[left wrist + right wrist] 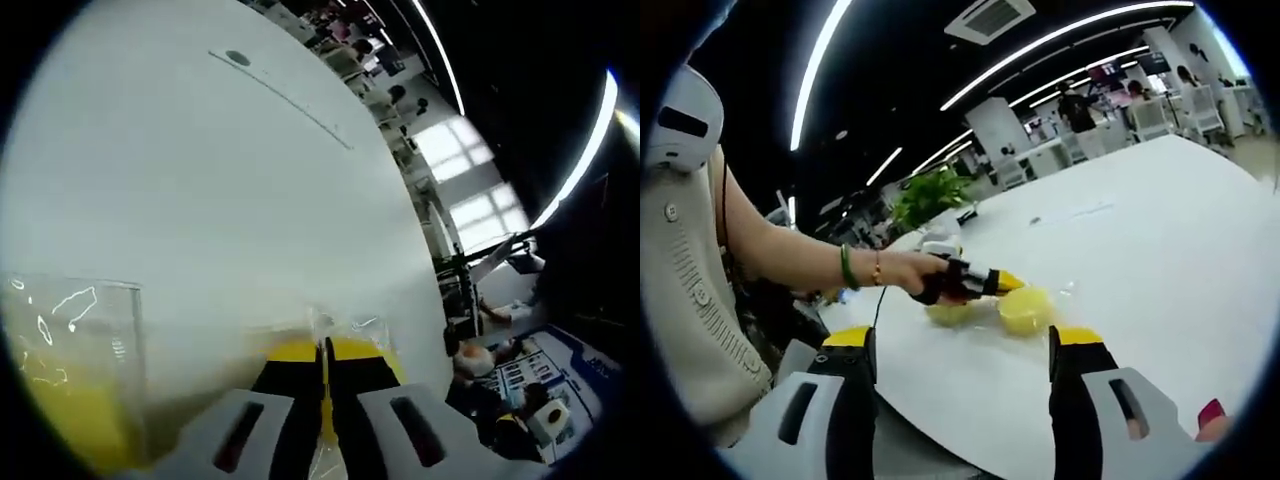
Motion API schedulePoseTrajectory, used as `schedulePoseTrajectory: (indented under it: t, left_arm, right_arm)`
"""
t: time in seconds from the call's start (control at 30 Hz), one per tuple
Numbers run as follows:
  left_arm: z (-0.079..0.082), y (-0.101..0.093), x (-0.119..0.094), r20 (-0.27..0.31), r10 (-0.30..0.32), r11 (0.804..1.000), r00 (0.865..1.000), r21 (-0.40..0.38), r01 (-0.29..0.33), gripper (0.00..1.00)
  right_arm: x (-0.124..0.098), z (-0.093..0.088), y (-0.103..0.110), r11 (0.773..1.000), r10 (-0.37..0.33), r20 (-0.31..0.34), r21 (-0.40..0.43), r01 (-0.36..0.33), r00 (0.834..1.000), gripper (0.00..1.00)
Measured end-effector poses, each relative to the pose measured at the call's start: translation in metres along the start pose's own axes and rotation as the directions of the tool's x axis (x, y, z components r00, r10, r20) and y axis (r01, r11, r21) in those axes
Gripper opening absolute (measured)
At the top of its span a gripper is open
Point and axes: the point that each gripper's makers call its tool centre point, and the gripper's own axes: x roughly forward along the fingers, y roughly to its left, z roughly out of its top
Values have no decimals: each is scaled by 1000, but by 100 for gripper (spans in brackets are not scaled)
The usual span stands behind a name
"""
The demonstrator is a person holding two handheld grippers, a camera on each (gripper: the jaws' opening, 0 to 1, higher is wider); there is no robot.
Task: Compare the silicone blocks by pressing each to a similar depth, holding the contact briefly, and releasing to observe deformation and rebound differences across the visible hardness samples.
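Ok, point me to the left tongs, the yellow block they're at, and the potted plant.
left tongs (1012, 284), right gripper view, on the yellow tips.
yellow silicone block (1026, 310), right gripper view, on its rounded top.
potted plant (928, 197), right gripper view, on the green leaves.
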Motion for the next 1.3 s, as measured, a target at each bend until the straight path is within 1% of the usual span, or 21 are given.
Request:
schedulePoseTrajectory:
  t: [0.13,0.17,0.33,0.43,0.53,0.63,0.7,0.73,0.8,0.87,0.93,0.97,1.0,1.07,1.1,1.13,1.17,1.2,1.23,1.27,1.3]
  left_arm:
    - [-1,0,2,3,-5,1000,1000,11,5,0]
    - [-1,-1,3,0,-10,999,1000,37,10,0]
    - [0,-6,3,-13,10,991,1000,137,-8,0]
    - [1,-14,1,-14,-15,990,1000,139,16,0]
    - [3,-26,-5,-11,-51,976,999,212,52,0]
    - [4,-40,-13,-16,-76,966,997,246,77,0]
    - [5,-43,-17,-11,-72,957,997,281,72,0]
    - [5,-45,-22,-16,-68,942,998,327,70,0]
    - [4,-53,-27,-16,-85,935,996,344,85,0]
    - [3,-58,-34,-16,-88,919,996,384,87,0]
    - [0,-65,-41,-22,-96,914,995,394,97,0]
    - [-1,-68,-44,-23,-94,899,995,427,95,0]
    - [-3,-70,-47,-24,-94,894,995,437,95,0]
    - [-5,-74,-54,-25,-86,851,996,517,87,0]
    - [-6,-76,-56,-22,-83,853,996,515,83,0]
    - [-8,-80,-61,-24,-86,826,996,557,85,0]
    - [-10,-82,-63,-16,-84,832,996,550,79,0]
    - [-11,-86,-66,-16,-86,809,996,582,79,0]
    - [-12,-87,-69,-9,-77,793,997,606,67,0]
    - [-15,-92,-72,-16,-82,771,996,633,74,0]
    - [-17,-94,-74,-12,-79,762,997,644,69,0]
  right_arm:
    - [1,2,1,1000,2,3,-6,-2,1000,64]
    - [1,3,1,1000,3,3,-8,-3,1000,64]
    - [0,2,2,1000,1,-6,-17,-1,1000,64]
    - [0,2,2,1000,0,-3,-19,0,1000,64]
    - [0,2,3,1000,5,-14,-22,-5,1000,64]
    - [2,3,6,999,13,-24,-41,-14,1000,64]
    - [4,5,8,999,19,-19,-46,-20,1000,64]
    - [4,6,10,999,21,-18,-50,-22,1000,64]
    - [5,8,15,998,31,-15,-58,-32,999,64]
    - [6,9,18,997,40,-12,-63,-40,999,64]
    - [7,8,20,996,46,-19,-69,-47,999,64]
    - [7,8,22,996,50,-23,-75,-51,998,64]
    - [7,8,24,995,53,-24,-78,-55,998,64]
    - [6,9,27,995,60,-23,-84,-62,998,64]
    - [5,10,29,994,62,-22,-88,-64,998,64]
    - [4,11,30,994,64,-22,-92,-65,998,64]
    - [4,11,32,993,66,-21,-96,-68,998,64]
    - [3,12,34,992,69,-20,-101,-70,997,63]
    - [2,12,35,992,69,-21,-105,-71,997,63]
    - [2,12,36,991,71,-20,-109,-73,997,63]
    - [2,12,38,991,73,-20,-110,-75,997,63]
